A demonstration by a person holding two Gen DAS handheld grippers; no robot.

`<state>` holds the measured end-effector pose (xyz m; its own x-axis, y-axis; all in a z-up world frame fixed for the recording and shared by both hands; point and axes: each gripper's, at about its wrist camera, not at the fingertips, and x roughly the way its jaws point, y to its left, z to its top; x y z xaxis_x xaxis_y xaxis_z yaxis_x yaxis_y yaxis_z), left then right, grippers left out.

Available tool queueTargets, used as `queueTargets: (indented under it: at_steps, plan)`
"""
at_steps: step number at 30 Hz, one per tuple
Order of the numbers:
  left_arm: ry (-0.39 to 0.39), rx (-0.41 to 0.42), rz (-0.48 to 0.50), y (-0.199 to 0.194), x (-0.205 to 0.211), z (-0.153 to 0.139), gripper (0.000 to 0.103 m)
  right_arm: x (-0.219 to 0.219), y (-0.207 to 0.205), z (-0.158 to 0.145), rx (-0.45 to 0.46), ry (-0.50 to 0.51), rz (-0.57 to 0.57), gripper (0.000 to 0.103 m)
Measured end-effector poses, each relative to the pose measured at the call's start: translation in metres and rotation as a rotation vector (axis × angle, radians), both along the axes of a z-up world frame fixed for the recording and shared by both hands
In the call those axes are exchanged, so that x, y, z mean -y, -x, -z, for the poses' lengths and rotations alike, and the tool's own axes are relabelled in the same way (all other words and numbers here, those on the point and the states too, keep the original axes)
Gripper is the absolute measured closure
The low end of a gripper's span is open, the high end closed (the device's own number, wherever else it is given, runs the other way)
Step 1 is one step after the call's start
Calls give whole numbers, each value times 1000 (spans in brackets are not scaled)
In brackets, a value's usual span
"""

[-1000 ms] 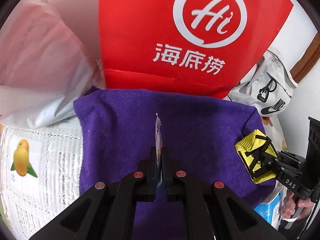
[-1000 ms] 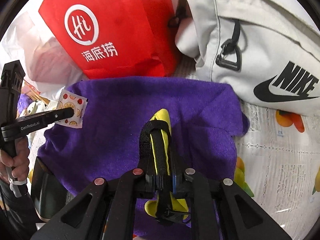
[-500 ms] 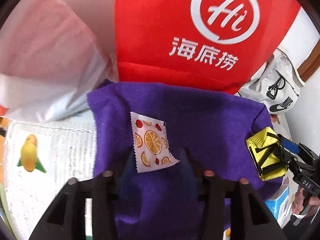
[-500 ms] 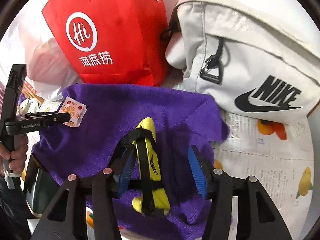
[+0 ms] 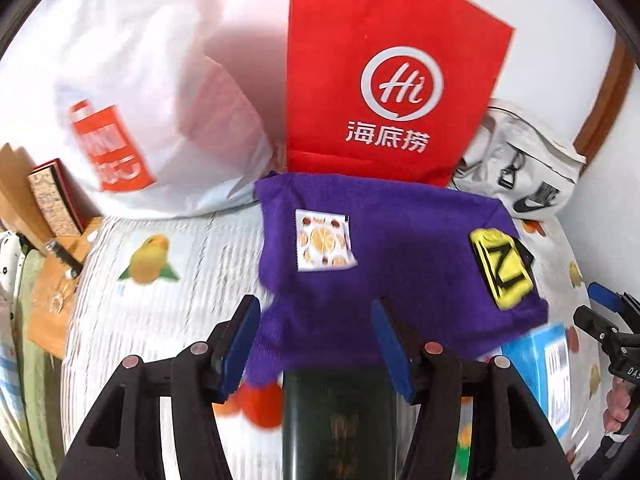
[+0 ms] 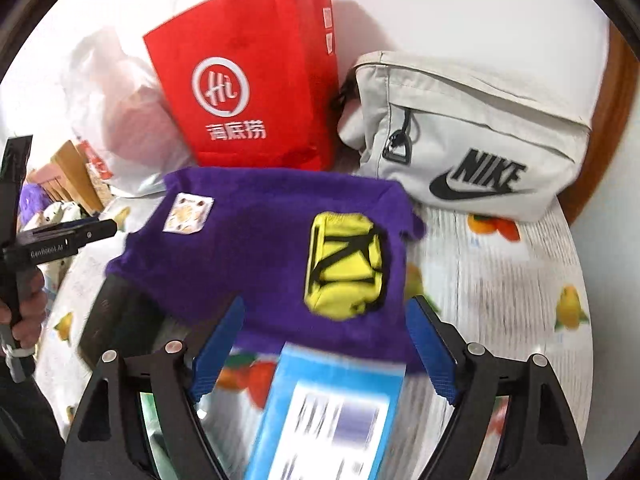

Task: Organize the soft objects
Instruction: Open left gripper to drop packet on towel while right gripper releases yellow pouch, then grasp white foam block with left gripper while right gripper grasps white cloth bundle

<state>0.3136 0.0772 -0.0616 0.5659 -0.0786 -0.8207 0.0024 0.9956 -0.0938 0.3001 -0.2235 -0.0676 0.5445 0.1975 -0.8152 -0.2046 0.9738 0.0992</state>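
Here both tools gape wide, empty, level above the bench. The left tool [image 5: 314,344] faces the fruit-print sachet [image 5: 325,245] at 12 o'clock on the purple towel [image 5: 400,264]. The right tool [image 6: 324,350] faces the yellow pouch [image 6: 344,266].

both tongs [image 5: 314,344] [image 6: 324,350] opened, withdrawn, packet [image 5: 325,243] released, pouch [image 6: 343,263] released

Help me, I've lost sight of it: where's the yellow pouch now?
The yellow pouch lies on the purple towel's right part, ahead of the open right gripper, below the Nike bag.

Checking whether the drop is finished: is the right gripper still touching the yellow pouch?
Apart. The right wrist view shows the right gripper open, with purple cloth visible between its blue fingertips and the yellow pouch lying ahead on it.
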Motion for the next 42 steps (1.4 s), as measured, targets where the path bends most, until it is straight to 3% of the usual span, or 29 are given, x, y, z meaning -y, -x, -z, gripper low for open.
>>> queueTargets:
  at_steps: [4, 10, 16, 20, 29, 34, 42]
  plan:
    - [45, 2, -20, 43, -11, -2, 47, -3, 44, -7, 30, -46, -34, 16]
    - [53, 21, -37, 103, -13, 2, 47, -8, 110, -6, 75, -107, -69, 17]
    - [50, 5, -67, 145, -18, 19, 47, -17, 159, 16, 49, -57, -114, 35]
    - [73, 4, -90, 167, -23, 30, 47, -16, 190, 39, 14, -53, -109, 35]
    - [100, -7, -78, 196, -21, 44, 46, -24, 223, 83, -60, -55, -111, 40]
    - [126, -21, -56, 208, -17, 55, 37, -33, 230, 102, -89, -13, -109, 41]
    - [72, -65, -10, 211, 12, 81, 36, -37, 248, 107, 23, 101, -86, 62]
